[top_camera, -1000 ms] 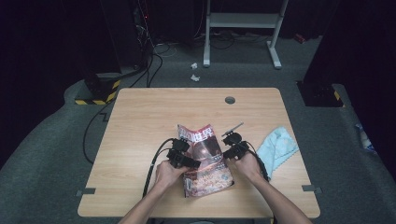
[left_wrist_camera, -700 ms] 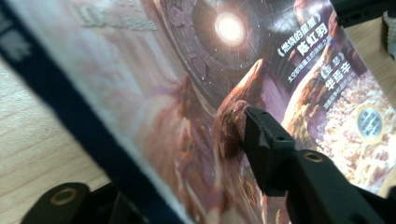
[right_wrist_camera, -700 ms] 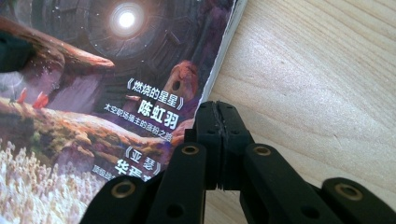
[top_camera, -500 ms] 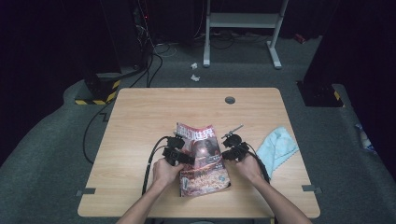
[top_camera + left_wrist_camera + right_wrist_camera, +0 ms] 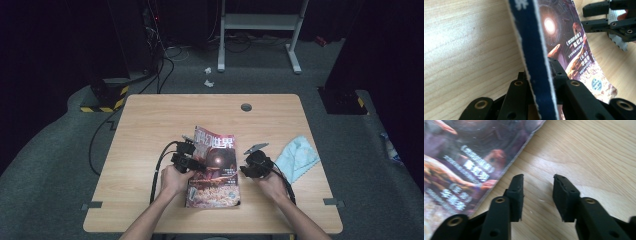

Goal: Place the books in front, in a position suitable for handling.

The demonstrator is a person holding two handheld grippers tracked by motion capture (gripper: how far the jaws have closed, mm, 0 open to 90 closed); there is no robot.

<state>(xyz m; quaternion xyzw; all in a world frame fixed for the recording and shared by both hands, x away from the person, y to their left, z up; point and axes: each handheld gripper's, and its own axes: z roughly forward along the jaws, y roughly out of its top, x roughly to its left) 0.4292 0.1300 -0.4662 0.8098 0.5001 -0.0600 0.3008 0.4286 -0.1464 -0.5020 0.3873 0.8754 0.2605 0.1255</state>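
While the left gripper [image 5: 541, 82] is pinching the dark blue spine edge of the magazine [image 5: 574, 52], its two black jaws are pressing together on that edge from both sides, and the spine is rising a little from the wood between them. In the high view this same left gripper [image 5: 192, 159] is sitting at the left side of the magazine [image 5: 215, 170], about halfway along it, with the person's left hand [image 5: 172, 180] behind it.

The right gripper [image 5: 537, 195] is standing with its jaws spread apart and nothing between them; they are hovering over bare wood just beside the right edge of the magazine [image 5: 461, 170], not touching it. From above, the right gripper [image 5: 250, 167] is lying close to that right edge.

The magazine is lying closed, cover up, near the front middle of the wooden table [image 5: 150, 120]. A light blue cloth [image 5: 297, 157] is resting to the right of the right gripper, apart from the magazine.

As I am judging it, the work with the magazine is only at its beginning: one side is already gripped, but the cover is not yet opened and the magazine is not yet lifted off the table. The free gripper is probably needing to take the other edge or the cover next.
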